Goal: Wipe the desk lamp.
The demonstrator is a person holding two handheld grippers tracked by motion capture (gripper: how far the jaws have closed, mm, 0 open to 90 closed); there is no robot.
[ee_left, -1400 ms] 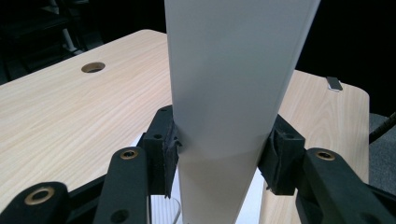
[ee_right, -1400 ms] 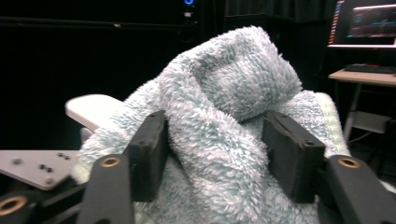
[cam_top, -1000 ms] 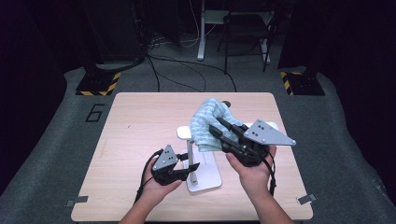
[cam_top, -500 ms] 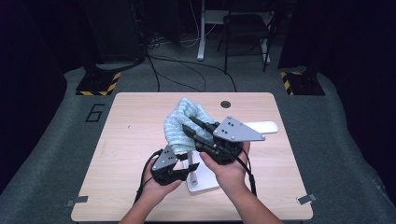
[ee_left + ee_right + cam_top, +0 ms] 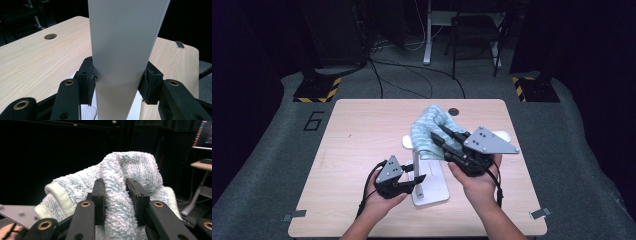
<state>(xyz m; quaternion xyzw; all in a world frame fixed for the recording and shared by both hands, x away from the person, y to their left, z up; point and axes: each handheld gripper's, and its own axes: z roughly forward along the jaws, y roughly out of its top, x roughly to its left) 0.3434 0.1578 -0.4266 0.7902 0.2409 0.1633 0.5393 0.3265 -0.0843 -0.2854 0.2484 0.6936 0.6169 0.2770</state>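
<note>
The bare table (image 5: 357, 135) lies open from nine to twelve o'clock of the white stand (image 5: 432, 187), whose towel (image 5: 429, 132) blocks one o'clock.

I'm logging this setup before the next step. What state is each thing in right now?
white stand: upright, its post clamped by the left gripper.
light blue towel: draped over the stand's top bar, a fold pinched by the right gripper.
table: bare wood around the stand.

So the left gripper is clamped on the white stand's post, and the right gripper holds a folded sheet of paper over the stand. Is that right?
Not quite. The right gripper holds a fluffy pale blue towel, not paper; the right gripper view shows its pile bunched between the jaws. The rest stands: the left gripper is clamped on the white stand's post.
</note>
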